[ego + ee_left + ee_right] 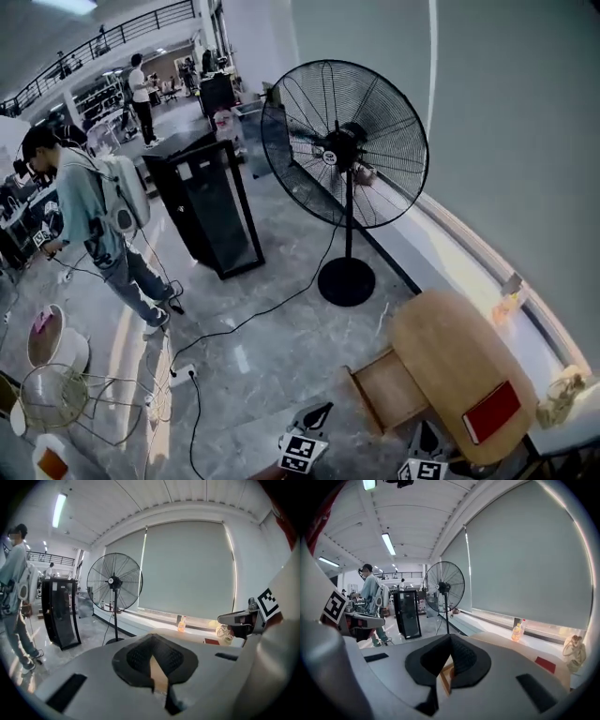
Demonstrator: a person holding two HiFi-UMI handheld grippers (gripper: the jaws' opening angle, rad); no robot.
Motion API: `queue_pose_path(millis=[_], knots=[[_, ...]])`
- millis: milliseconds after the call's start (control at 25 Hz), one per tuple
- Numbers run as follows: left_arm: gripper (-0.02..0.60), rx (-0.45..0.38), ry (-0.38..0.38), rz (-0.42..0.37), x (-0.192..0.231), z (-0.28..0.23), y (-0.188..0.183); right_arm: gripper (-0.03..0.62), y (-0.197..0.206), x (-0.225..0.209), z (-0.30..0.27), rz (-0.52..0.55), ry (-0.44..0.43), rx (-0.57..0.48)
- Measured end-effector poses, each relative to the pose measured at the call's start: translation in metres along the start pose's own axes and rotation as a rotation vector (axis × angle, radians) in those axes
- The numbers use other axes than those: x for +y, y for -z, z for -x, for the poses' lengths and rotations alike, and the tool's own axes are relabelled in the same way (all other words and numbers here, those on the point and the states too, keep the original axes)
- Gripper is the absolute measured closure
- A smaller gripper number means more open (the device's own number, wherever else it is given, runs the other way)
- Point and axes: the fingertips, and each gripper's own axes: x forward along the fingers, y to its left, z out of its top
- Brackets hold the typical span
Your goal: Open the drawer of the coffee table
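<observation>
The oval wooden coffee table (459,361) stands at the lower right of the head view, with a red book (490,411) on its top. Its drawer (389,389) is pulled out to the left and looks empty. My left gripper (317,413) and right gripper (427,437) show at the bottom edge, raised clear of the table and the drawer. In the left gripper view the left gripper (152,641) is shut with nothing between its pads. The right gripper (450,641) is also shut and empty, and a corner of the drawer (446,674) shows below its pads.
A tall standing fan (345,150) and a black cabinet (206,202) stand beyond the table. A person (94,216) walks at the left. Cables (253,314) cross the floor. A wire fan cage (52,394) lies at the lower left. A bottle (506,300) stands on the window sill.
</observation>
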Motion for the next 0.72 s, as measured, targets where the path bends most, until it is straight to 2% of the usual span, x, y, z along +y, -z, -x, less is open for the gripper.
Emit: queue_pose_path(millis=[120, 320, 560, 720], knots=[[0.575, -0.046, -0.035, -0.024, 0.021, 0.016, -0.047, 0.599, -0.048, 0.015, 0.003, 0.014, 0.003, -0.040], [0.575, -0.133, -0.080, -0.085, 0.043, 0.045, -0.109, 0.599, -0.103, 0.023, 0.006, 0.055, 0.010, -0.051], [0.575, -0.236, -0.115, -0.104, 0.077, 0.077, -0.161, 0.599, -0.178, 0.060, 0.013, 0.100, -0.023, -0.191], [0.575, -0.327, -0.146, -0.178, 0.094, 0.093, -0.194, 0.599, -0.219, 0.083, 0.019, 0.133, -0.022, -0.338]])
